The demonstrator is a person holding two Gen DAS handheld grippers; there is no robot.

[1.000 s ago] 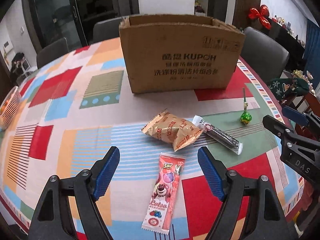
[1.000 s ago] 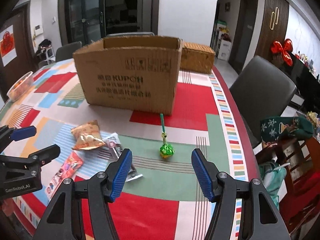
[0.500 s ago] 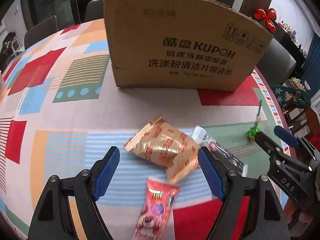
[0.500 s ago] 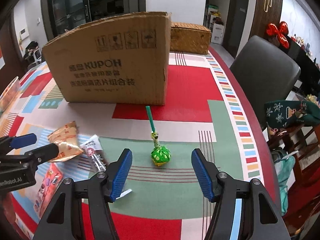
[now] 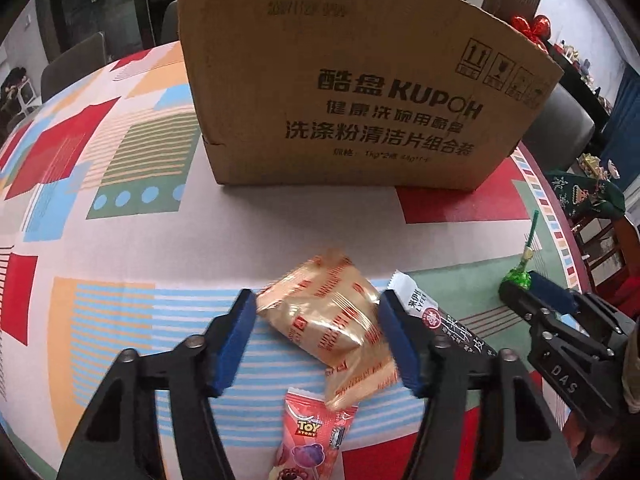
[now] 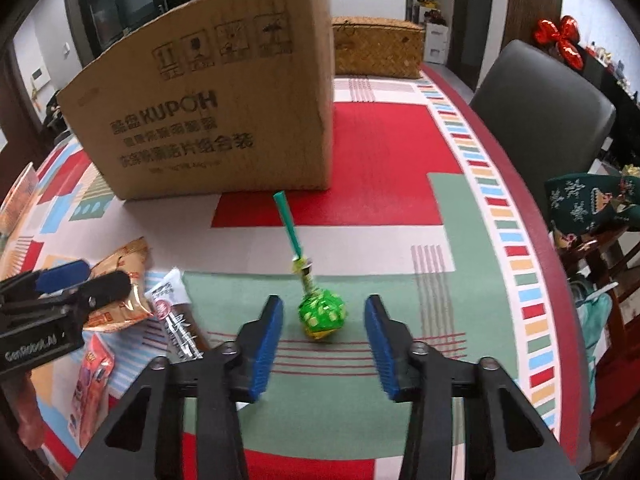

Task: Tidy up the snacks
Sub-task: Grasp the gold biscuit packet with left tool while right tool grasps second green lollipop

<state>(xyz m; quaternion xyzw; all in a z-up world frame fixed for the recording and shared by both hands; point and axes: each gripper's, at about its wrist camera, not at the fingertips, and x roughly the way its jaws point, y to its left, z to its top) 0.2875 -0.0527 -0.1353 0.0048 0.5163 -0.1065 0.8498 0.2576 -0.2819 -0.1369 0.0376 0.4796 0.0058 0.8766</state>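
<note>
My left gripper (image 5: 318, 334) is open, its blue pads on either side of a gold snack packet (image 5: 332, 322) lying on the table. A dark stick packet (image 5: 448, 324) lies right of it and a pink Toy Story packet (image 5: 308, 436) just below. My right gripper (image 6: 324, 338) is open around a green lollipop (image 6: 322, 314) with a teal stick. The cardboard box (image 5: 360, 92) stands behind the snacks; it also shows in the right wrist view (image 6: 212, 112). The left gripper shows at the left of the right wrist view (image 6: 80, 280).
The table has a colourful patterned cloth (image 5: 120, 200). A woven basket (image 6: 376, 46) stands behind the box. A grey chair (image 6: 540, 120) is at the table's right edge. A green bag (image 6: 588, 200) sits beyond that edge.
Both grippers moved forward and down. The left now straddles the gold packet; the right now straddles the green lollipop. Both jaws have narrowed somewhat.
</note>
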